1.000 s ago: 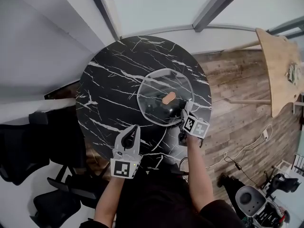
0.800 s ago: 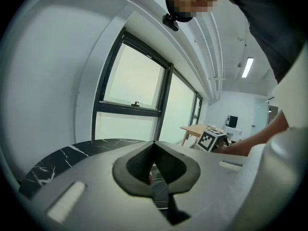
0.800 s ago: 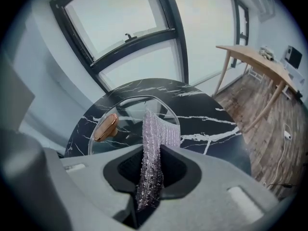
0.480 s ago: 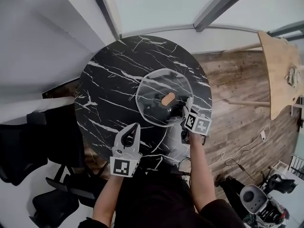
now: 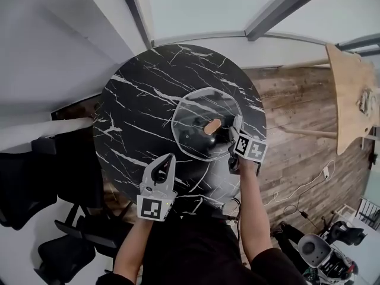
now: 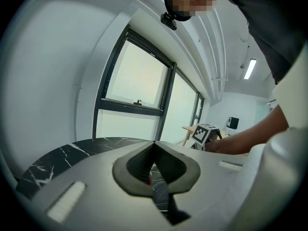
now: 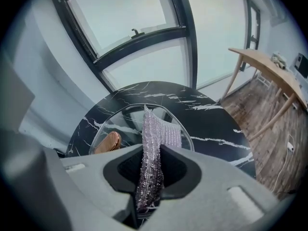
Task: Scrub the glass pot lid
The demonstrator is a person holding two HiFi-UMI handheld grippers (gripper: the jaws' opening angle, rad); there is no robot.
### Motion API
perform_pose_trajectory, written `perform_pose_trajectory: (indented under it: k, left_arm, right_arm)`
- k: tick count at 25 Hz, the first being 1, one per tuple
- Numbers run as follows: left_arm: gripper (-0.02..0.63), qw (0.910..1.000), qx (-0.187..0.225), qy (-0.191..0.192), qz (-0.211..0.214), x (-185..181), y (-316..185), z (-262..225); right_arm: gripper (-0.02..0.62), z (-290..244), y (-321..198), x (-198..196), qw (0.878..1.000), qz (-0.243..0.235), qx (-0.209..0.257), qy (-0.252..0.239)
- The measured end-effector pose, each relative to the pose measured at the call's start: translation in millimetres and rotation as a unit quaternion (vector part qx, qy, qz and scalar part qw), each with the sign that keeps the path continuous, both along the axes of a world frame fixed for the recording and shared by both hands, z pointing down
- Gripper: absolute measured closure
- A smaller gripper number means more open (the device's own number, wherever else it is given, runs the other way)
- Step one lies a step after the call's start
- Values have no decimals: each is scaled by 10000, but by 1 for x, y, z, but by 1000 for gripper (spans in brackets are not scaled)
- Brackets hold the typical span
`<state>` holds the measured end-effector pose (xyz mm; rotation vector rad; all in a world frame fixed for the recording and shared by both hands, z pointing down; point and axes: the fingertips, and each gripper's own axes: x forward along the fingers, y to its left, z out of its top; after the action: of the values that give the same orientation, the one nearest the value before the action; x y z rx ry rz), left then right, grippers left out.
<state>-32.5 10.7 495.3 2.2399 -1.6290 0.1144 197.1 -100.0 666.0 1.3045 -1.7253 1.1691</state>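
Office-like room: black swivel chairs [image 5: 21, 186], marble table [image 5: 136, 111], wooden desk [image 5: 350, 94].

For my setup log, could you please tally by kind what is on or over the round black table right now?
glass pot lid: 1
scrubbing cloth: 1
grippers: 2 (left gripper, jaws shut and empty; right gripper, jaws shut on the scrubbing cloth)
Total: 4

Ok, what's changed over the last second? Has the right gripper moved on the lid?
The right gripper, shut on the scrubbing cloth, has slid a little forward and to the right along the right side of the glass lid. Nothing was taken hold of or let go. The left gripper stays shut and empty over the table, and the lid lies about where it was.
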Motion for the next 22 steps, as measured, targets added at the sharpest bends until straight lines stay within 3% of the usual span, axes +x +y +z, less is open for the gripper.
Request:
perform_pose_trajectory:
  k: [22]
  left_arm:
    - [603,9992,-135,169,-339,-29,-14,17]
  right_arm:
    - [517,5,-58,-44,9944,-1025,-198,153]
